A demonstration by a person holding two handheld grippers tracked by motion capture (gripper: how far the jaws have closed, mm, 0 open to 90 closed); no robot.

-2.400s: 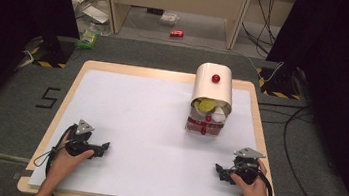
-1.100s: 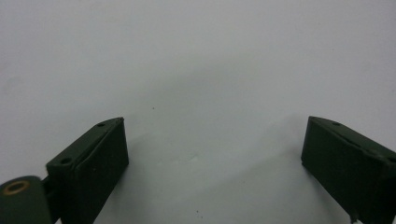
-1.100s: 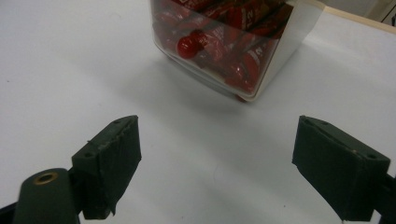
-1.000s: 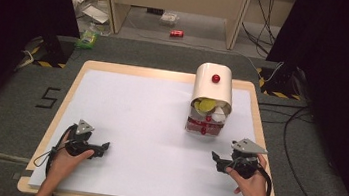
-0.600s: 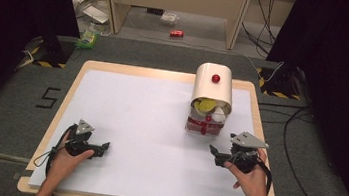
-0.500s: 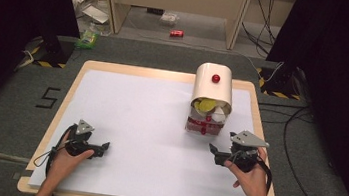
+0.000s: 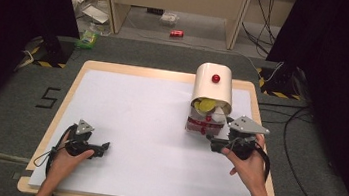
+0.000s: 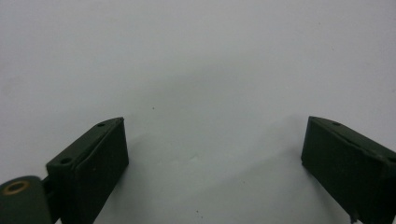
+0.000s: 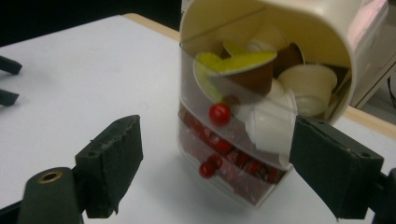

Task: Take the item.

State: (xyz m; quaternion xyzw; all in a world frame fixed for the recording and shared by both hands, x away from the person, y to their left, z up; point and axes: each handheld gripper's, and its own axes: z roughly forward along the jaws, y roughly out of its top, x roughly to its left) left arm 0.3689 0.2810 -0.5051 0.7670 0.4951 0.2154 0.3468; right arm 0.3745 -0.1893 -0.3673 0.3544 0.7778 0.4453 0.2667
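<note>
A cream domed container with a red knob stands at the table's back right. In the right gripper view its clear front shows several capsules, one brown with a yellow lid, others white. Below them is a drawer of red pieces with its own red knob. My right gripper is open, just in front of the container, its jaws either side of the lower part without touching. My left gripper is open over bare white table near the front left.
The white tabletop has a wooden rim. Cables run along the floor to the right. Past the far edge are a shelf unit's legs, a red can and litter on the floor.
My right gripper has moved forward and left from the front right of the table up to the container's front. The left gripper has stayed put.
</note>
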